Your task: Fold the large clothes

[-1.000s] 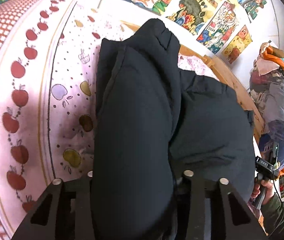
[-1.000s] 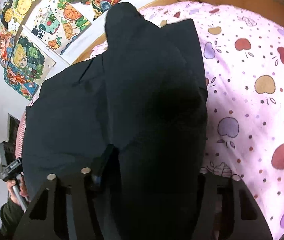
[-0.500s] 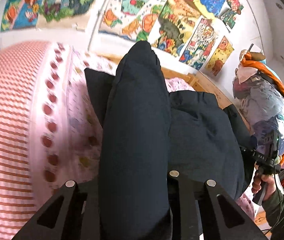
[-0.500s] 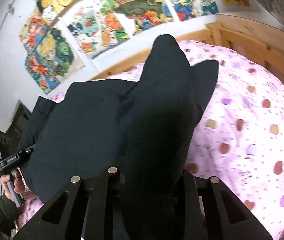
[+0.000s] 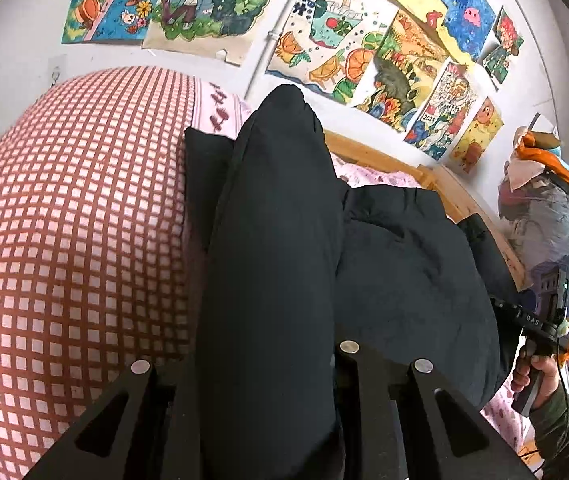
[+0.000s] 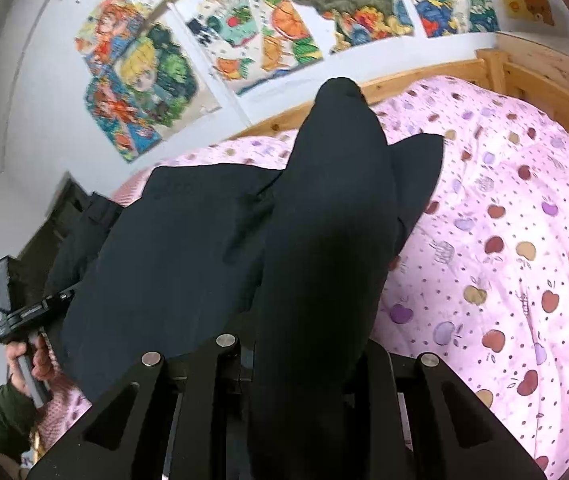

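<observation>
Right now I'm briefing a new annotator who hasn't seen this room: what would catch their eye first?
First, the bulky black jacket, which fills the middle of both wrist views; each tool, left and right, is clamped on a padded fold of it. Then the colourful drawings taped across the white wall above the bed. Beneath the jacket lies the pink apple-print bedspread.

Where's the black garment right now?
The black garment is clamped in both hand-held grippers, raised above the pink apple-print bed, the checked pillow to its left.
</observation>
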Tool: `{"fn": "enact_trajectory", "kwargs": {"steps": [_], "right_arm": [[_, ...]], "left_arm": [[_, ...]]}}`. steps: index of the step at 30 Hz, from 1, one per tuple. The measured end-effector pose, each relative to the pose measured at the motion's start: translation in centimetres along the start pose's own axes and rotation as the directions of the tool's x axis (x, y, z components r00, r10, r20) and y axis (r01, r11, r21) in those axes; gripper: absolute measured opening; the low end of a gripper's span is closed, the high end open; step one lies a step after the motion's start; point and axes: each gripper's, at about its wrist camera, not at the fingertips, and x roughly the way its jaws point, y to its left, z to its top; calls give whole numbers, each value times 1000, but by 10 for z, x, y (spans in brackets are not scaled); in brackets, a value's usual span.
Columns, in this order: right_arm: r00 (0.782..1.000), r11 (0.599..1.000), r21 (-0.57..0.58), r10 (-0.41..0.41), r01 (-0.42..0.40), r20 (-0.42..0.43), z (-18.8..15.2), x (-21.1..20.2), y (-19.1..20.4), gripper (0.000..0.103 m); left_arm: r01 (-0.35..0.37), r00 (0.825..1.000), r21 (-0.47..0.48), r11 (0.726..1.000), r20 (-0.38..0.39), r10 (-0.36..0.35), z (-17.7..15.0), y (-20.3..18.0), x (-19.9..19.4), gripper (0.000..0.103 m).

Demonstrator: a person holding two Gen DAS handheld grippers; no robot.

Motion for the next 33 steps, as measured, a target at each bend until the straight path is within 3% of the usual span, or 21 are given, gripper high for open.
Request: {"fn": "enact_trajectory", "kwargs": {"steps": [8,12,14,15,16,22,25,33], "right_arm": [[997,997,39,-70,71,-13,-9,9,-12,23],[990,989,55,-137,138,-17,-8,14,-10,36],[988,987,57,-152,153,-21,-10,16,-10,46],[986,984,59,-169,170,-17,-10,15,-9,58],[984,982,60,-179,180,-11,-10,15,-8,66],[968,968,44,-249,248,24,-9,7,2,75],[958,961,13,-278,278,64,-7,-4,9,80],[940,949,-35,-304,313,154,-2,-43,23,84]], "left_arm": [[-45,999,43,998,-5,46,-4,-1,5,27],[-59,998,7,998,-8,59,-5,4,8,38],[-79,997,-24,997,-13,79,-5,7,9,51],[-96,995,-37,995,-16,95,-5,9,9,64],[-112,994,-53,992,-15,111,-4,10,9,71],[-135,990,-100,986,23,138,-3,12,-6,91],[-199,979,-62,978,38,202,-4,1,-12,94],[-248,968,1,969,48,248,-1,-35,-30,95]]}}
